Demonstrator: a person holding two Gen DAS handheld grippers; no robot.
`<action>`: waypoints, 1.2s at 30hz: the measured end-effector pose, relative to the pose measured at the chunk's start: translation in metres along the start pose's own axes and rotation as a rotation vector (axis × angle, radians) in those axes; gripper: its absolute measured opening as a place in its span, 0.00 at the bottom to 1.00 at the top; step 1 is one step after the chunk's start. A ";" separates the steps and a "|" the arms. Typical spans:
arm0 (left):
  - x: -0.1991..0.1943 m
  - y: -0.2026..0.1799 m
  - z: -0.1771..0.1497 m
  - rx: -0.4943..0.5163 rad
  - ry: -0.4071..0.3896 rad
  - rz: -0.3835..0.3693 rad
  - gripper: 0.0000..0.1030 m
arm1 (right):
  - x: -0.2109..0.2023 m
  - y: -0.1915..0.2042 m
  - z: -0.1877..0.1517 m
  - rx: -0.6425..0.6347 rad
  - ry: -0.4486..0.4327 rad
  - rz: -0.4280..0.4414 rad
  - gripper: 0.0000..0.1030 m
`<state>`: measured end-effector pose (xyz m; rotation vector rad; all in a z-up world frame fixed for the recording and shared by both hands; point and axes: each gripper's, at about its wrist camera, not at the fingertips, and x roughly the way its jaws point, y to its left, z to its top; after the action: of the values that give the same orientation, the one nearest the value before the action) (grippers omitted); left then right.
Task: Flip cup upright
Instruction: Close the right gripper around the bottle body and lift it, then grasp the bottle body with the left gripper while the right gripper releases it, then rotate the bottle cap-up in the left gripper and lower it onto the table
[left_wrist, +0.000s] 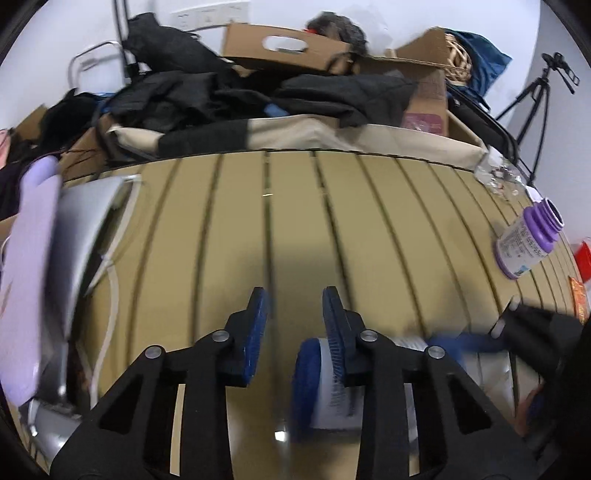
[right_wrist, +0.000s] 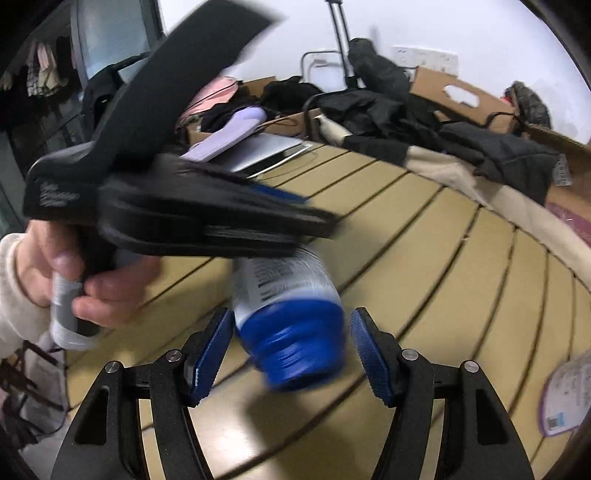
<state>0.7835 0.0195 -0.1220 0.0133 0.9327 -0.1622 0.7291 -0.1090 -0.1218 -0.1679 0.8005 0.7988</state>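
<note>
The cup is a white bottle-like container with a blue end (right_wrist: 291, 325). It lies on its side on the slatted tan table (right_wrist: 461, 266), blue end toward the right wrist camera. My right gripper (right_wrist: 291, 354) is open, its blue pads on either side of the blue end, not touching. My left gripper (left_wrist: 295, 321) is open and empty above the table; the cup (left_wrist: 321, 384) lies just under and right of its right finger. In the right wrist view the left gripper (right_wrist: 221, 221) hovers blurred over the cup's white body.
A purple-capped bottle (left_wrist: 528, 240) lies at the table's right edge. A silver laptop (left_wrist: 85, 229) and a lilac object (left_wrist: 26, 266) sit at the left. Boxes and dark clothes (left_wrist: 295, 96) pile up behind the table. A crumpled clear plastic (left_wrist: 498, 173) lies far right.
</note>
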 end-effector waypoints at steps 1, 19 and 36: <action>-0.005 0.005 -0.005 -0.004 -0.008 0.018 0.26 | -0.001 -0.004 -0.001 0.013 -0.005 -0.003 0.72; 0.024 -0.024 -0.002 0.032 0.252 -0.121 0.58 | -0.027 -0.060 0.012 0.127 -0.034 -0.116 0.71; -0.076 -0.031 0.041 0.061 -0.540 -0.142 0.58 | -0.051 -0.104 0.140 0.339 -0.134 0.503 0.79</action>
<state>0.7670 -0.0042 -0.0349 -0.0393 0.3886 -0.3079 0.8604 -0.1525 -0.0038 0.4008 0.8496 1.1167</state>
